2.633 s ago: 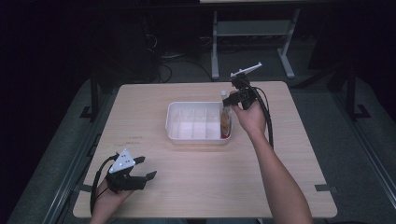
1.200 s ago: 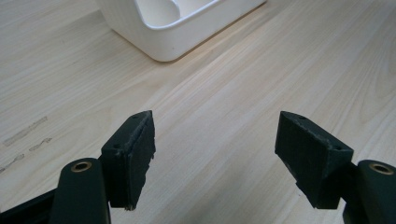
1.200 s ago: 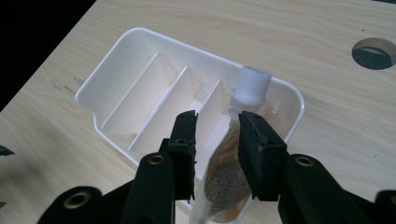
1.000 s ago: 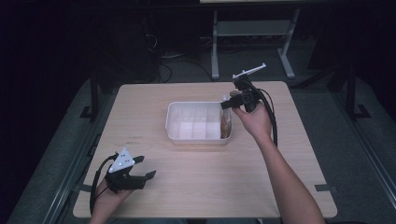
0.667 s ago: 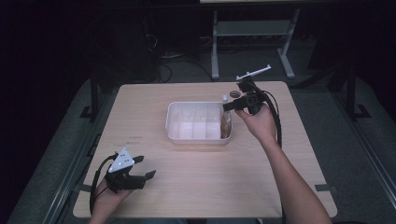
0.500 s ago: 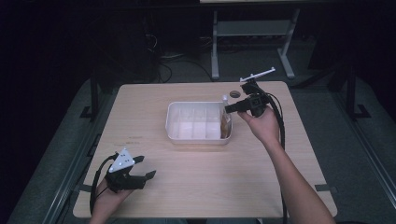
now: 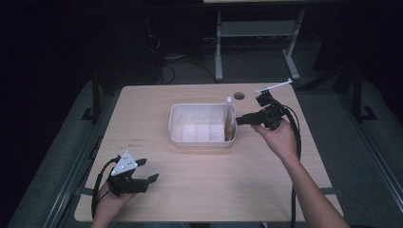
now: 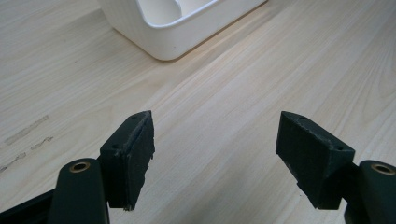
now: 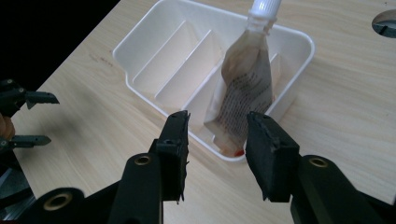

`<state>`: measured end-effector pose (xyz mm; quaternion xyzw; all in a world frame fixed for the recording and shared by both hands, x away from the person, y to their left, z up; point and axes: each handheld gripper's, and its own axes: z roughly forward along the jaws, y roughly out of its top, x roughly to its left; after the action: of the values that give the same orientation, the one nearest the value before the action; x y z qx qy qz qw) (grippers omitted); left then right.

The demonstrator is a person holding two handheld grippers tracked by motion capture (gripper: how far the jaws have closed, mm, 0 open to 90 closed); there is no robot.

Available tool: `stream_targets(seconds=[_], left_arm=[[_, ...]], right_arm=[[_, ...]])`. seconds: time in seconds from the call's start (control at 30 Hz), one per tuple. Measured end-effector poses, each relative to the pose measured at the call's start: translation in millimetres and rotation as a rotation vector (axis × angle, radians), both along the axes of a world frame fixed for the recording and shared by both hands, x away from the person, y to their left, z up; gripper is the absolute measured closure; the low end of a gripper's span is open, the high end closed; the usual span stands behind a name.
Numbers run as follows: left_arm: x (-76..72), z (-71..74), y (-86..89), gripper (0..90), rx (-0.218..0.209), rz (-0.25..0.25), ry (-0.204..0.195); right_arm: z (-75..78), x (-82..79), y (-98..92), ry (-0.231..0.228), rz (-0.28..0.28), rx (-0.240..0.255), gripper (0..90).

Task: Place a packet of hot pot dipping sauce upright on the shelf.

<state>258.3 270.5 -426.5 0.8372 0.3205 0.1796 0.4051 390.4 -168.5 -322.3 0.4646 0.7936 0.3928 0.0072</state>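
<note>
Two claws work a pale wooden table in the high view: my right claw hangs at the right end of a white divided bin near the table's middle, and my left claw rests near the front left corner, well apart from the bin. A sauce pouch with a white cap stands upright in the bin's rightmost compartment, leaning on the end wall. My right claw points left at it, its jaws just outside that wall and not touching the pouch; they have just been opening, with nothing between them. A dark round hole sits in the tabletop beyond the bin.

From my left gripper view, the left claw is spread wide over bare wood, its pads gripping nothing, and a rounded corner of the bin shows beyond it.

From my right gripper view, the right claw stands parted just short of the bin's rim. The pouch, brownish with dark print and a trace of red at its foot, shows through the gap, cap up, clear of both pads. My left claw shows at the left edge, jaws apart.
</note>
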Motion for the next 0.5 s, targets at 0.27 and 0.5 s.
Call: stream_targets(seconds=[0.27, 0.5], left_arm=[[0.1, -0.2, 0.1, 27.4, 0.001, 0.003, 0.0], [0.2, -0.4, 0.0, 27.4, 0.005, 0.003, 0.001]], right_arm=[[-7.4, -13.9, -9.7, -0.003, 0.005, -0.002, 56.6], [-14.9, -24.7, -15.8, -0.001, 0.007, 0.002, 55.1]])
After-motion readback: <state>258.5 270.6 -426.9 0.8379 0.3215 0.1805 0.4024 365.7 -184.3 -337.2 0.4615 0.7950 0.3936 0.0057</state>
